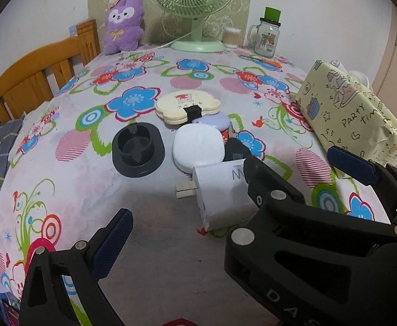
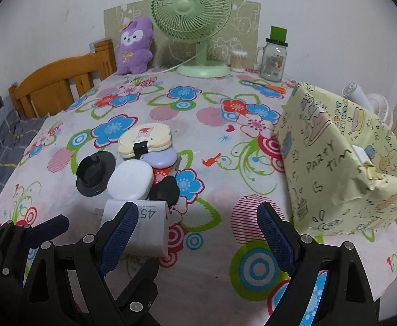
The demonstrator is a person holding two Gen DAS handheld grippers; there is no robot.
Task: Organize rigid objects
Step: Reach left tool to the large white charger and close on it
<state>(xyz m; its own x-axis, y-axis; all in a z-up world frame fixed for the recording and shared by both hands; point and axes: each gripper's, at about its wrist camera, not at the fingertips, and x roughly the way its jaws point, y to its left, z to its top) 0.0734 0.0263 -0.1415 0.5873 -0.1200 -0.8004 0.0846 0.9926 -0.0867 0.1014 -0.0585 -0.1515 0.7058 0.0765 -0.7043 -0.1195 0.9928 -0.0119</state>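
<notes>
White charger point(image 1: 220, 193) lies mid-frame between the wide-apart fingers of the left gripper point(image 1: 187, 212), untouched; right gripper point(image 2: 198, 233) also spread, empty, charger at its left finger.

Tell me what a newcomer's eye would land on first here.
A green fan stands at the table's far edge beside a purple plush. Mid-table, small objects cluster around a white case. A yellow wrapped box fills the right side.

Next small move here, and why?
Likely pull the open right gripper back first. Its left finger crowds the white rectangular plug-in charger, which lies just ahead of the open left gripper, so that one could then close on it.
</notes>
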